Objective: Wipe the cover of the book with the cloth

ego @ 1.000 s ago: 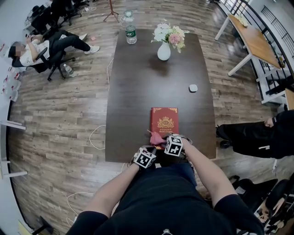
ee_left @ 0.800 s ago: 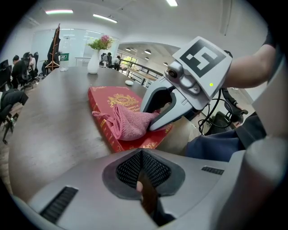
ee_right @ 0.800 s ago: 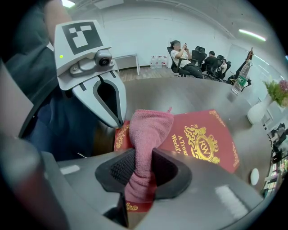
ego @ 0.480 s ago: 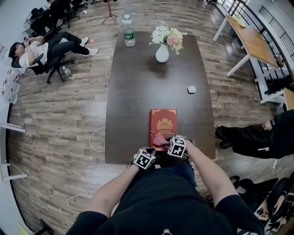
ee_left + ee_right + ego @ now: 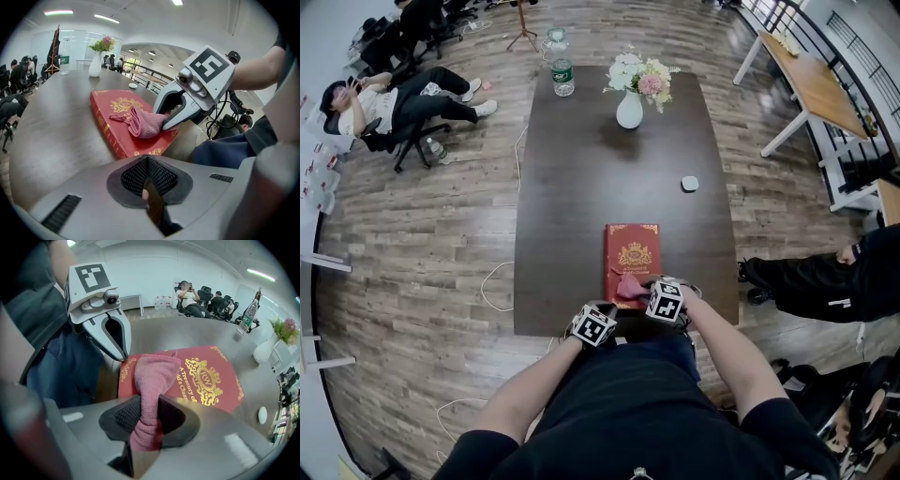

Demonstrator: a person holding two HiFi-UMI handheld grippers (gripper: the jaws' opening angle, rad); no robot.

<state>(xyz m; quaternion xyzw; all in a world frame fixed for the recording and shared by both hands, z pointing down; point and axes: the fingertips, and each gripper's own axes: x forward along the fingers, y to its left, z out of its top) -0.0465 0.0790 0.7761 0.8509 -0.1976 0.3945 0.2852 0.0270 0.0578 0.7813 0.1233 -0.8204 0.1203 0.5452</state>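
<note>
A red book (image 5: 634,253) with gold print lies flat near the front edge of the dark table (image 5: 581,187). A pink cloth (image 5: 628,286) rests bunched on the book's near end. My right gripper (image 5: 643,292) is shut on the cloth (image 5: 157,376), which trails from its jaws onto the cover (image 5: 211,380). My left gripper (image 5: 605,309) hovers by the book's near left corner, shut with nothing in it. From the left gripper view the right gripper (image 5: 166,125) presses the cloth (image 5: 143,123) on the book (image 5: 119,110).
A white vase of flowers (image 5: 630,103), a water bottle (image 5: 562,73) and a small white object (image 5: 690,184) stand farther back on the table. A person sits in a chair (image 5: 384,101) at far left. Another person in black (image 5: 825,277) is close on the right.
My right gripper and the cloth have slid slightly to the right across the book's near end. The left gripper has stayed about where it was.
</note>
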